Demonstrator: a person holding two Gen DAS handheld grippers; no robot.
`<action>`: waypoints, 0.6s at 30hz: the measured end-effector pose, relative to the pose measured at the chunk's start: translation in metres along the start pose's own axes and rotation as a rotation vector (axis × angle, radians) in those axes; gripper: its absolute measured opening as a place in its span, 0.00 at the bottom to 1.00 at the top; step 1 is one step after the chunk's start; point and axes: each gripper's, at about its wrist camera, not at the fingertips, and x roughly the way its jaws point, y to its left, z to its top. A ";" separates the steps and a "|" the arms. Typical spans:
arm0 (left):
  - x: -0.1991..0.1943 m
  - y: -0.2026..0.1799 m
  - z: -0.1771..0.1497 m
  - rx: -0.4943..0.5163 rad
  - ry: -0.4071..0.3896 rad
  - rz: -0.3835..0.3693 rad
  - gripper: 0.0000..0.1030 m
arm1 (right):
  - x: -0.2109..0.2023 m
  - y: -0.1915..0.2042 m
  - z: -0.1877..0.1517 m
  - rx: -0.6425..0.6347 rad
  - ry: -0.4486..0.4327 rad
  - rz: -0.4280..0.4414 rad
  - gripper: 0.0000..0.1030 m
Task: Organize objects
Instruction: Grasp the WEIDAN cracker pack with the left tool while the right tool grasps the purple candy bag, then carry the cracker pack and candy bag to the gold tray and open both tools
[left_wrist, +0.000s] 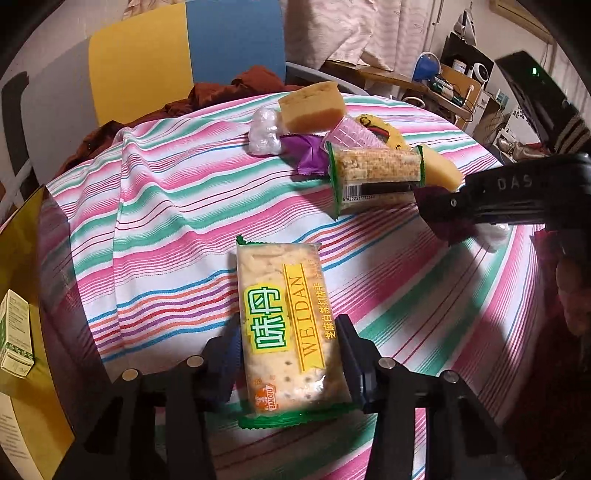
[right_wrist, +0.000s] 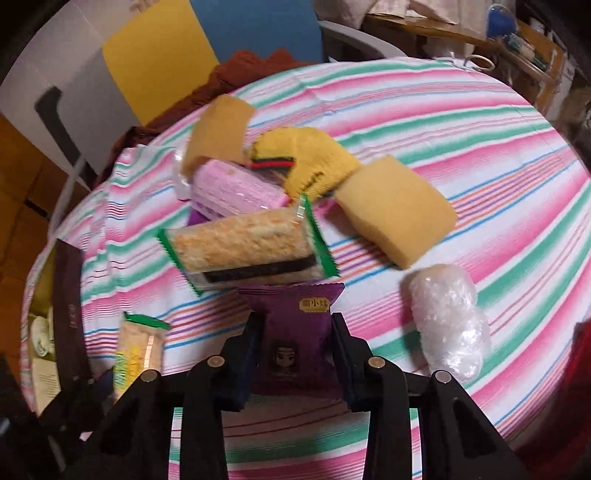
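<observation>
My left gripper (left_wrist: 288, 350) is shut on a long cracker packet (left_wrist: 284, 321) with green ends, held just above the striped tablecloth (left_wrist: 166, 221). That same packet (right_wrist: 136, 354) shows at the lower left of the right wrist view. My right gripper (right_wrist: 297, 347) is shut on a small purple snack packet (right_wrist: 295, 332). It enters the left wrist view from the right as a black right gripper (left_wrist: 439, 206). Ahead lies a pile: a grain bar packet (right_wrist: 247, 247), a pink wrapped item (right_wrist: 236, 190), a yellow knit piece (right_wrist: 310, 162) and two sponges (right_wrist: 395, 214) (right_wrist: 218, 133).
A bubble-wrap roll (right_wrist: 448, 321) lies on the cloth to the right of my right gripper. A dark box (right_wrist: 68, 306) with a yellow inside stands at the table's left edge, holding a small green-white carton (left_wrist: 14, 332). A yellow and blue chair (left_wrist: 184, 55) with rust cloth stands behind.
</observation>
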 end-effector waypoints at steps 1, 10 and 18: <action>-0.001 -0.001 -0.001 0.003 -0.003 0.004 0.47 | -0.003 0.001 0.001 -0.008 -0.014 0.024 0.36; -0.049 0.003 -0.007 -0.028 -0.095 -0.043 0.47 | -0.023 0.038 -0.006 -0.122 -0.142 0.183 0.36; -0.102 0.045 -0.008 -0.124 -0.210 0.013 0.47 | -0.033 0.074 -0.017 -0.234 -0.144 0.169 0.36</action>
